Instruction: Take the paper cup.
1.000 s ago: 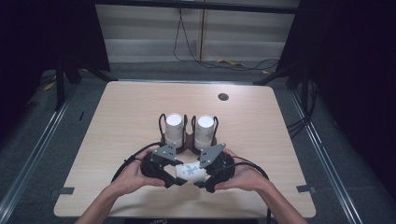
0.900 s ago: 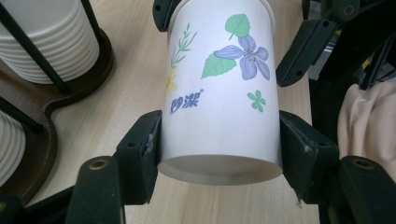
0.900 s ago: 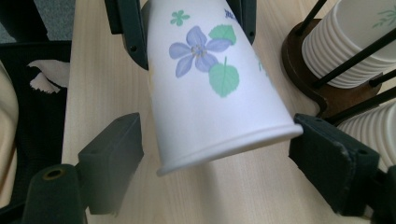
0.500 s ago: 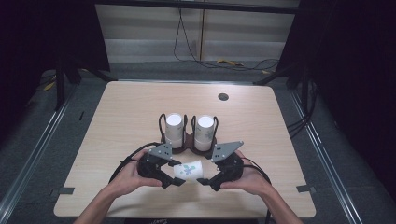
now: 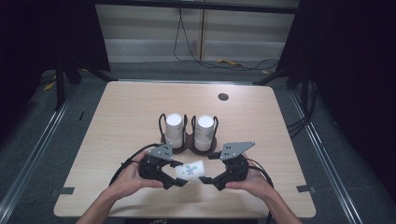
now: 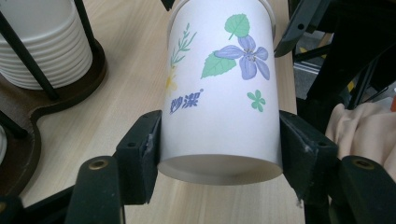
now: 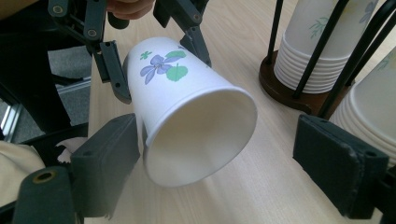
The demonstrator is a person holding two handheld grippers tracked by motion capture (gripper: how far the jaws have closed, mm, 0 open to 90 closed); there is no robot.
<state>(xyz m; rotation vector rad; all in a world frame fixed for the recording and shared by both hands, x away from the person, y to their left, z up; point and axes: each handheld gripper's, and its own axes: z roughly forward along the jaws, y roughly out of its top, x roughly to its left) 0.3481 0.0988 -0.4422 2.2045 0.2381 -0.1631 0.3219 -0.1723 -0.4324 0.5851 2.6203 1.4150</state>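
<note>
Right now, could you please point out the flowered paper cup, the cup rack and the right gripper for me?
Flowered paper cup (image 6: 219,93): left gripper view, its printed side wall.
Cup rack (image 7: 285,88): right gripper view, its brown wooden base.
Right gripper (image 5: 209,169): high view, midway between its fingertips.

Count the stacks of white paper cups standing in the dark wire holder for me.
2: the left stack of white paper cups and the right stack of white paper cups stand side by side in the dark wire holder at mid-table.

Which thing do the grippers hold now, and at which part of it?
The left gripper holds the flowered paper cup by its side wall near the base. The right gripper is open around the cup's rim, gripping nothing.
</note>
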